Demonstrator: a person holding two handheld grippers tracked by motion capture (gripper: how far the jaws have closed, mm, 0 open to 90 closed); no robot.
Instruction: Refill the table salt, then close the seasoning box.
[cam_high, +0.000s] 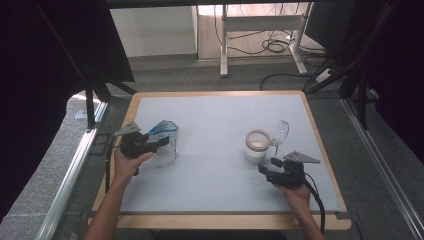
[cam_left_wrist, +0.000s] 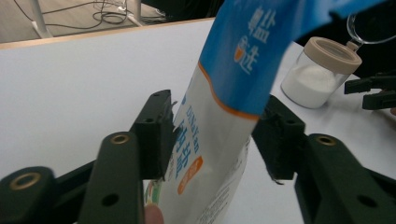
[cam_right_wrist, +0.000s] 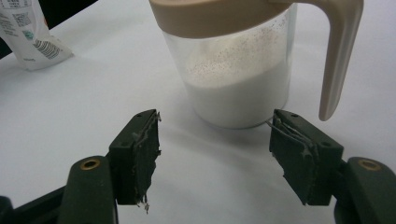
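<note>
In your left gripper view the salt pouch (cam_left_wrist: 219, 116) ran off the top and bottom edges, so its mouth and base stayed out of sight, and its print was cut short. It covered the inner face of your left tongs (cam_left_wrist: 215, 140)' right jaw, so contact there could not be judged. In your right gripper view the jar (cam_right_wrist: 238, 70) lost its top to the frame edge, as did the flip lid (cam_right_wrist: 338, 46). From the high view the pouch's lettering was too small to read.
</note>
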